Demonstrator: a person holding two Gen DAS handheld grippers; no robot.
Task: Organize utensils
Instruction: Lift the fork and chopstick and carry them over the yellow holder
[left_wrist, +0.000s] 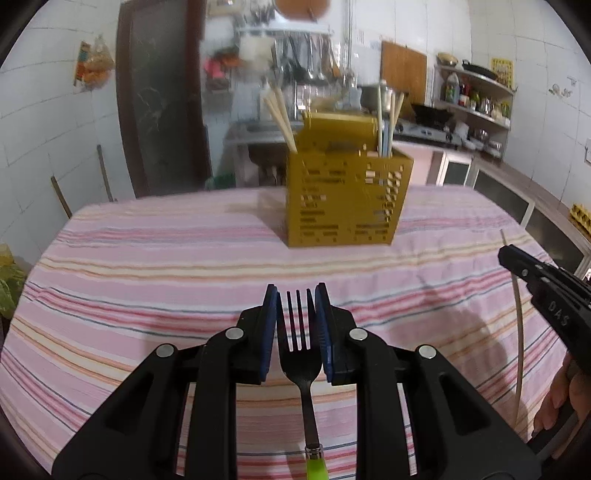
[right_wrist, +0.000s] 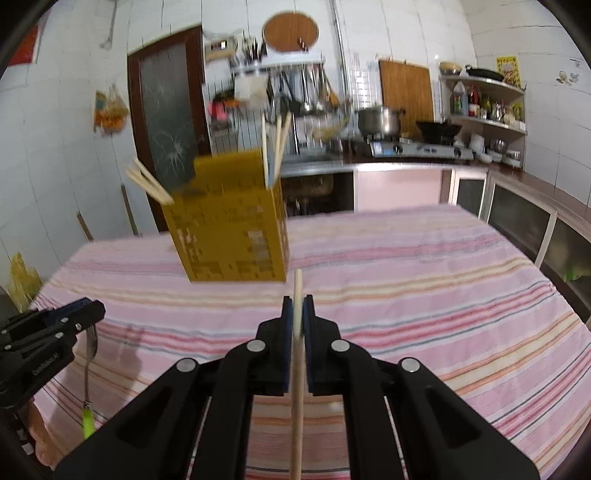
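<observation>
A yellow perforated utensil holder (left_wrist: 347, 195) stands on the striped tablecloth, with several chopsticks sticking out of it; it also shows in the right wrist view (right_wrist: 229, 229). My left gripper (left_wrist: 296, 295) is shut on a dark fork (left_wrist: 298, 347) with a green handle, tines pointing toward the holder. My right gripper (right_wrist: 297, 302) is shut on a pale wooden chopstick (right_wrist: 297, 369), held lengthwise between the pads, short of the holder. The right gripper shows at the edge of the left wrist view (left_wrist: 506, 254), and the left gripper with the fork in the right wrist view (right_wrist: 92, 310).
The table has a pink striped cloth (left_wrist: 147, 280). Behind it are a dark door (left_wrist: 159, 110), a dish rack with hanging utensils (right_wrist: 295, 96), a stove with a pot (right_wrist: 380, 122) and shelves (right_wrist: 487, 114). Cabinets run along the right.
</observation>
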